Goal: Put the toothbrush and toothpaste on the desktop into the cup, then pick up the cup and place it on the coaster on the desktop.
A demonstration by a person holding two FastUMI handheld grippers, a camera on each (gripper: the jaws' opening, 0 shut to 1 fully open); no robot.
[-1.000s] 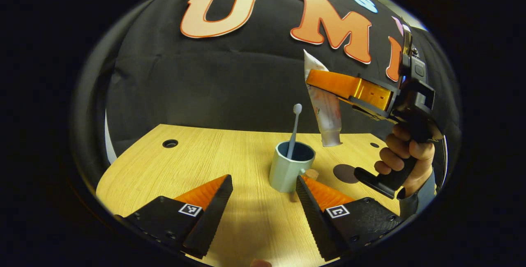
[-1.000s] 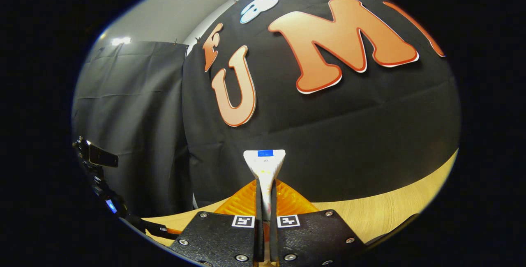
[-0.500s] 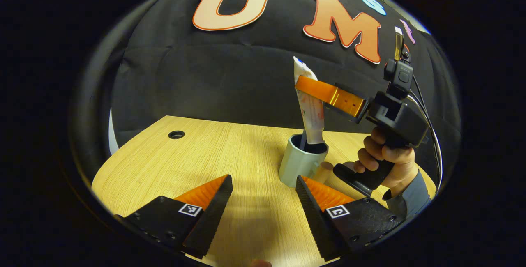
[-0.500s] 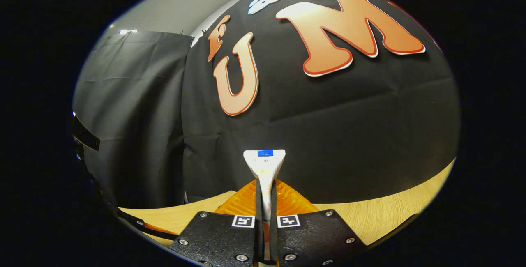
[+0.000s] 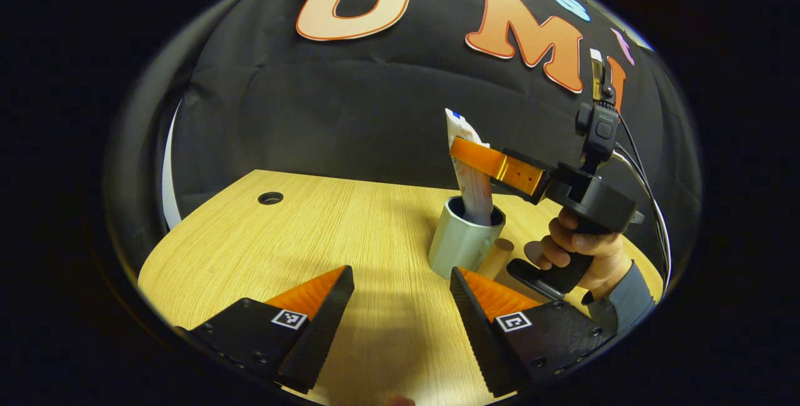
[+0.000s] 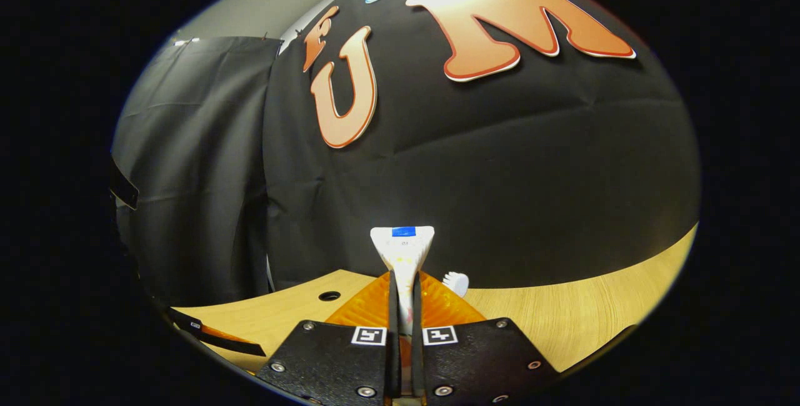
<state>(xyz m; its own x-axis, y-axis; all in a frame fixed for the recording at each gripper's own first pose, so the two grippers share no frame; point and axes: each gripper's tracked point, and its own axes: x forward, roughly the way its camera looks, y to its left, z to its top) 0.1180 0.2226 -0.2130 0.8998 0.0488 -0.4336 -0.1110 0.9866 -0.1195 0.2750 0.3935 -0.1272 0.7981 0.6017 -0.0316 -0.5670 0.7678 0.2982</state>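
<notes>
My right gripper (image 5: 461, 147) is clenching the toothpaste (image 5: 472, 187), its lower end already inside the cup (image 5: 459, 247) near the desktop's (image 5: 312, 225) far right edge. My left gripper (image 5: 400, 293) is hanging open. The toothbrush (image 6: 456, 282) looks in too; letting go and the move to the coaster are remaining.

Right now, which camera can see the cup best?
The left gripper view. There the cup stands whole on the desk, with the toothpaste held by the right gripper poking down into it. In the right gripper view I can't make out the cup, just the tube's flat end between that gripper's shut fingers.
</notes>
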